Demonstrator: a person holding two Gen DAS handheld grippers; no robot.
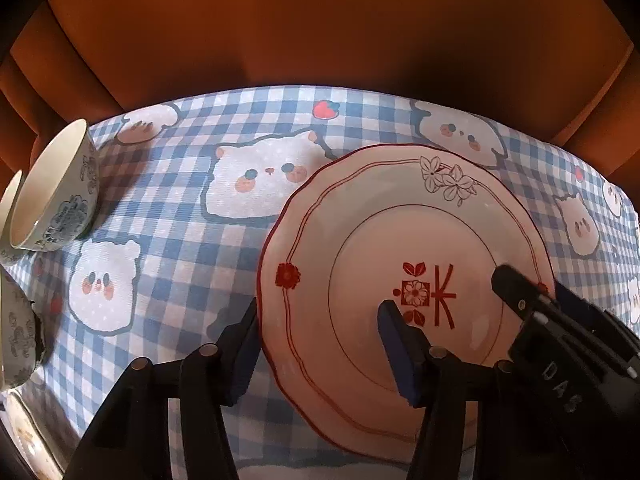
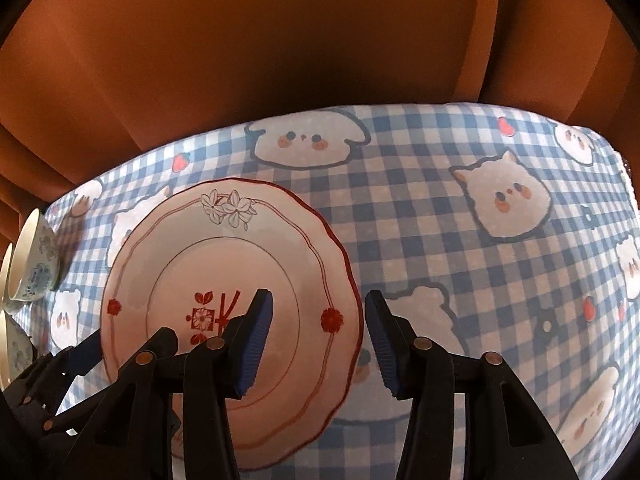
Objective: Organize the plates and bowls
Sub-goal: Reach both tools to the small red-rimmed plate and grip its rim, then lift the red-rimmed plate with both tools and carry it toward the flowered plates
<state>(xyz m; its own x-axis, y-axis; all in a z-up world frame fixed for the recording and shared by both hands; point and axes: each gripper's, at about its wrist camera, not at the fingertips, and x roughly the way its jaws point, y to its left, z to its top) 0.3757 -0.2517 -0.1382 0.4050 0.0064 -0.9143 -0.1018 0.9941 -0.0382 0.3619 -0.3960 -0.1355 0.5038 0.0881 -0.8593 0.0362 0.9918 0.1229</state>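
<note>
1. the left gripper (image 1: 320, 344), black with blue ribbed pads, points steeply down and straddles the left rim of a round white ceramic plate with a scalloped dark red edge (image 1: 400, 216): one finger is outside the rim over the cloth, the other over the plate's well.
2. its jaws stand partly apart; no pad can be seen pressing the plate, so nothing is gripped.
3. the right gripper (image 2: 318, 344) straddles the opposite rim of the same plate, its left finger over the plate's inside and its right finger over the cloth just outside the edge.
4. its jaws are at a medium gap too, with the rim between them and no clear contact.
5. the plate lies flat on a blue and white checked tablecloth with cartoon animal faces (image 1: 192, 280), directly below and between both grippers.
6. well to the left of the left gripper, white bowls with blue floral print (image 1: 56, 192) sit at the cloth's edge.
7. orange-brown curtain folds (image 2: 280, 60) hang beyond the table, ahead of both grippers.
</note>
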